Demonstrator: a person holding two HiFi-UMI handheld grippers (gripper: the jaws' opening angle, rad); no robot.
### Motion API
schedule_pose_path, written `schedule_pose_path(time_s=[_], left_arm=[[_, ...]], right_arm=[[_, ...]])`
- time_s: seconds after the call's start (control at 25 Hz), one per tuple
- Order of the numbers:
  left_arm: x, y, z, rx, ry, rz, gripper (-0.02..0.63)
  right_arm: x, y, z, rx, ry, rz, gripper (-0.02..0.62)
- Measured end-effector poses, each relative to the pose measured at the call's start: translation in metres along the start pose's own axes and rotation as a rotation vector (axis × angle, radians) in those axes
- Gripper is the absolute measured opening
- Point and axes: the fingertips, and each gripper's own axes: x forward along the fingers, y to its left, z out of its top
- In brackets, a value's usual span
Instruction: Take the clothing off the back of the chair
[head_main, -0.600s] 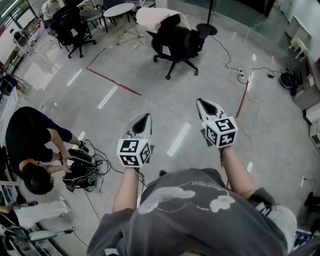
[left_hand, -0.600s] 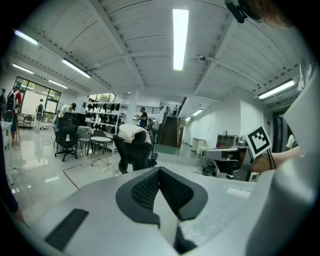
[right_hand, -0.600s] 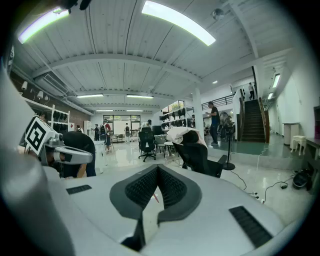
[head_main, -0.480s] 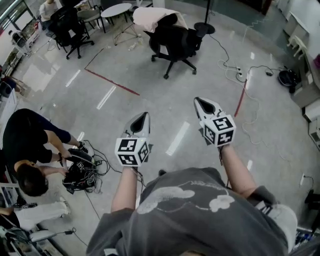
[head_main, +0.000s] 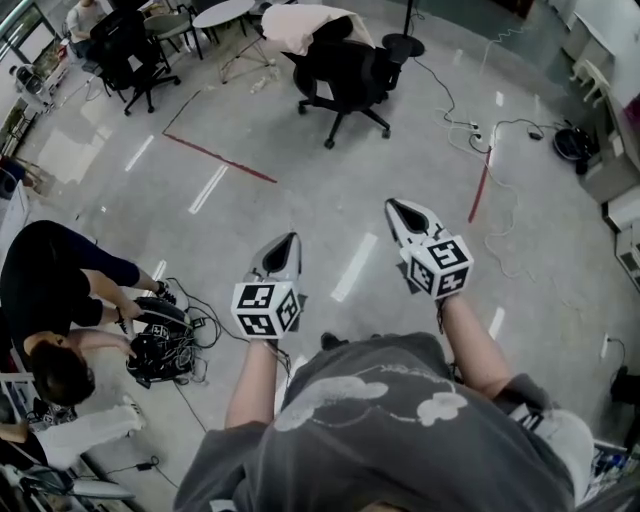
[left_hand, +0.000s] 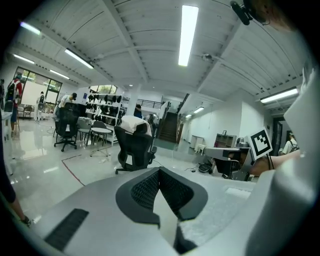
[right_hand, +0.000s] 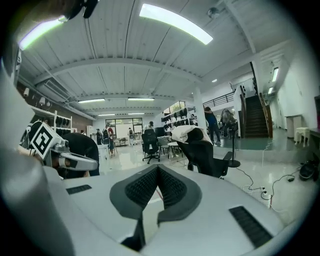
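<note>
Clothing (head_main: 298, 24), pale, drapes over the back of a black chair (head_main: 345, 75), well ahead of both grippers across open floor. Left gripper (head_main: 289, 240) and right gripper (head_main: 394, 206) are side by side, each with jaws together on nothing.

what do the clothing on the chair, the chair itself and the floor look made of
Clothing: soft pale fabric, likely; it drapes in folds.
Chair: black, matte, seemingly mesh or plastic; too small to tell.
Floor: hard polished grey surface, glossy with light reflections.
</note>
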Motion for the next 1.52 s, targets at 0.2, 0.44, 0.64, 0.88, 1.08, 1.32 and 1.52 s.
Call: schedule_pose_path(time_s=[0.2,0.44,0.64,0.88,1.08,1.32,1.52], left_arm=[[0.000,0.028,-0.004,0.020,0.014,0.012,0.000],[0.009,0.044,0.002,0.010,0.008,0.016,0.000],[0.039,0.062,0.011,0.007,0.011,0.048,0.000],[0.096,0.094,0.037,0.019,0.009,0.099,0.000],[0.159,0.114,0.073,0.021,-0.001,0.112,0.000],[0.223,0.118,0.105,0.042,-0.013,0.108,0.000],[0.267,0.113,0.131,0.006,-0.050,0.083,0.000]], right_arm=[[0.004,-0.003,-0.017,0.038,0.020,-0.056,-0.008],[0.031,-0.007,-0.002,0.024,0.018,-0.046,-0.008],[0.078,-0.028,-0.001,0.054,0.006,-0.014,-0.008],[0.148,-0.076,0.007,0.094,0.008,0.021,-0.008],[0.198,-0.123,0.028,0.100,-0.008,0.029,-0.008],[0.231,-0.176,0.034,0.114,0.001,0.036,-0.008],[0.252,-0.223,0.053,0.117,-0.027,0.029,-0.008]])
